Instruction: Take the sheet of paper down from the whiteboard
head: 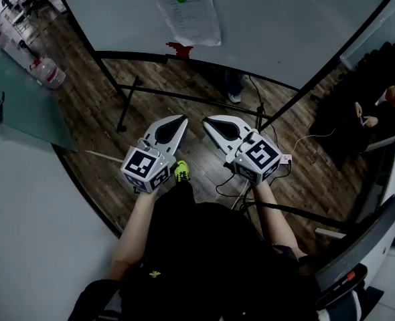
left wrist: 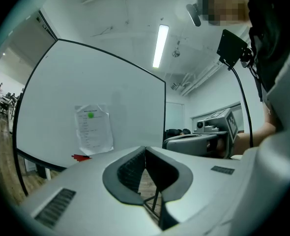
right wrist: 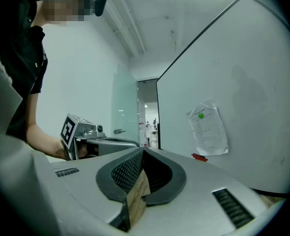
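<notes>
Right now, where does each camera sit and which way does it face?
Head view: on the person's head, facing steeply down at left gripper, right gripper and forearms.
Left gripper view: on that gripper, facing the whiteboard past its shut jaws; right gripper alongside.
Right gripper view: likewise, with left gripper alongside.
All share the sheet of paper.

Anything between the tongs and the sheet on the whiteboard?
Nothing visible. The left tongs and right tongs, both shut and empty, face the sheet of paper across open air. Only the stand bars lie low, under that path.
</notes>
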A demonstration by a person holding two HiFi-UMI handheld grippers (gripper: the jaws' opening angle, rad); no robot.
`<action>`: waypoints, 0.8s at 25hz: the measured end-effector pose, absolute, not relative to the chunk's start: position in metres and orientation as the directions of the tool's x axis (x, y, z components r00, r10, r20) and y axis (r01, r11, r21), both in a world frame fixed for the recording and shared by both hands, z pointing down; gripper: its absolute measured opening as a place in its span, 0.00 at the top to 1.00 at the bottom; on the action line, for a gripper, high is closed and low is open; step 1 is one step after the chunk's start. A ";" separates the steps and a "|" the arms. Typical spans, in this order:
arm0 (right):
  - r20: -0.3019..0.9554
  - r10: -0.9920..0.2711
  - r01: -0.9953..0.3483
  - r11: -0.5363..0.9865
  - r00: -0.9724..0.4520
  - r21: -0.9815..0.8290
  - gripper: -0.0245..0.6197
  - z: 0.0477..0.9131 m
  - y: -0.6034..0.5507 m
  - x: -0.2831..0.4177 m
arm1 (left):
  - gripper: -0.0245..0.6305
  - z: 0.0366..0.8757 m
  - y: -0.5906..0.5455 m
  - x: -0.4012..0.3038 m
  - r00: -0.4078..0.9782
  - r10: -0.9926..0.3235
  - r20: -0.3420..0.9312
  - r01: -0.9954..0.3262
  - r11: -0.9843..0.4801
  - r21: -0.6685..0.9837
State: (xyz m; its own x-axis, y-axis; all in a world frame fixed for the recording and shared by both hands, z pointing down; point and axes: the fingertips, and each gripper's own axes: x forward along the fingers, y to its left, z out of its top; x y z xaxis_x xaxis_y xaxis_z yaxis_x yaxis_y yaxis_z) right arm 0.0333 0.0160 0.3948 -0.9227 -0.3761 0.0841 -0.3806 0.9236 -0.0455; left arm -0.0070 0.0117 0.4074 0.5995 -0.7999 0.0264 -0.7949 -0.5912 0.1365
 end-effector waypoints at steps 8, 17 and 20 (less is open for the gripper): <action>0.092 -0.397 -0.402 0.915 -0.913 -0.042 0.97 0.393 -0.034 0.007 | 0.93 0.403 -0.041 -0.030 0.605 -0.795 0.035 -0.794 -0.599 0.107; 0.108 -0.420 -0.425 0.905 -0.901 -0.026 0.96 0.391 -0.085 -0.026 | 0.93 0.401 -0.094 -0.051 0.641 -0.767 0.025 -0.765 -0.636 0.103; 0.109 -0.434 -0.439 0.898 -0.894 -0.029 0.97 0.391 -0.103 -0.031 | 0.93 0.401 -0.110 -0.057 0.652 -0.758 0.027 -0.756 -0.646 0.107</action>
